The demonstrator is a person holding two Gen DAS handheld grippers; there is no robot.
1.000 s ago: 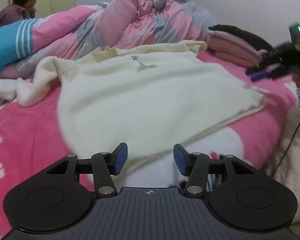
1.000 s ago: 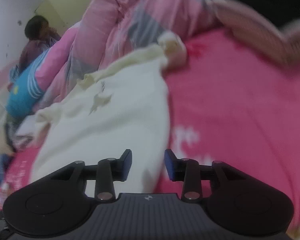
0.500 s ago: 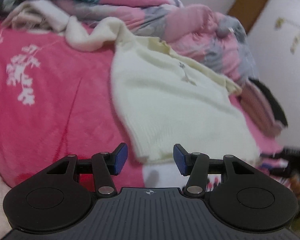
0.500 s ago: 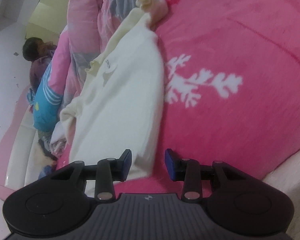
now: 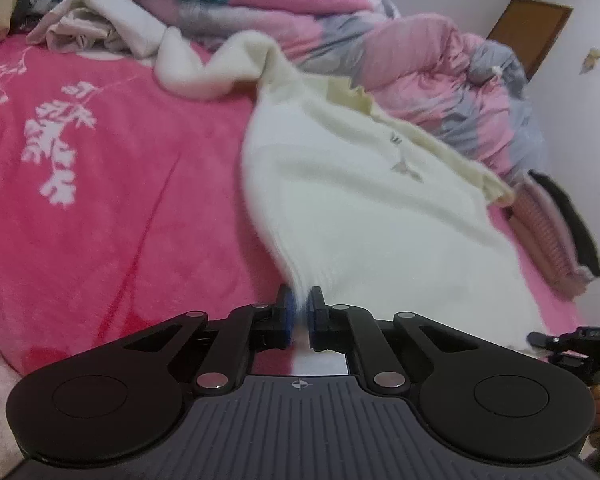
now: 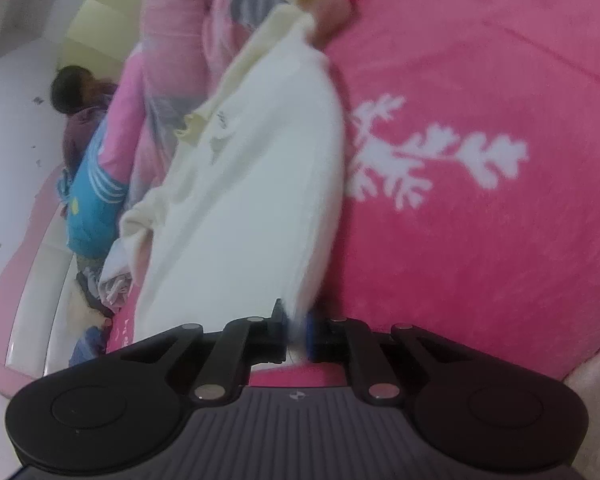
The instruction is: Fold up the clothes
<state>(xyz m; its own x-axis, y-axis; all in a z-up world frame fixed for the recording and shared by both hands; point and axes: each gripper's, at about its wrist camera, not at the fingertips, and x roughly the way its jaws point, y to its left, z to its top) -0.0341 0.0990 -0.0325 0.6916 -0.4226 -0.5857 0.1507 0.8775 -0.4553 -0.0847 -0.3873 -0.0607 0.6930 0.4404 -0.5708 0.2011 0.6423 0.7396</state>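
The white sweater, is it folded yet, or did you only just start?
Only just started. Done: the white sweater lies spread out on the pink blanket. In hand: the left gripper and the right gripper have just closed their jaws, each pinching the sweater's bottom hem. Left: no fold shows yet, and one sleeve lies out to the side, so all the folding remains.

Light: soft, even and rather dim, source unseen; no glare, only faint shadow under the fingers [image 5: 284,316]. Blur: sweater [image 5: 364,216] hem smeared just ahead of the pads in both views; bedding beyond is soft too. Distortion: strong fisheye bending, dark vignette at the corners.
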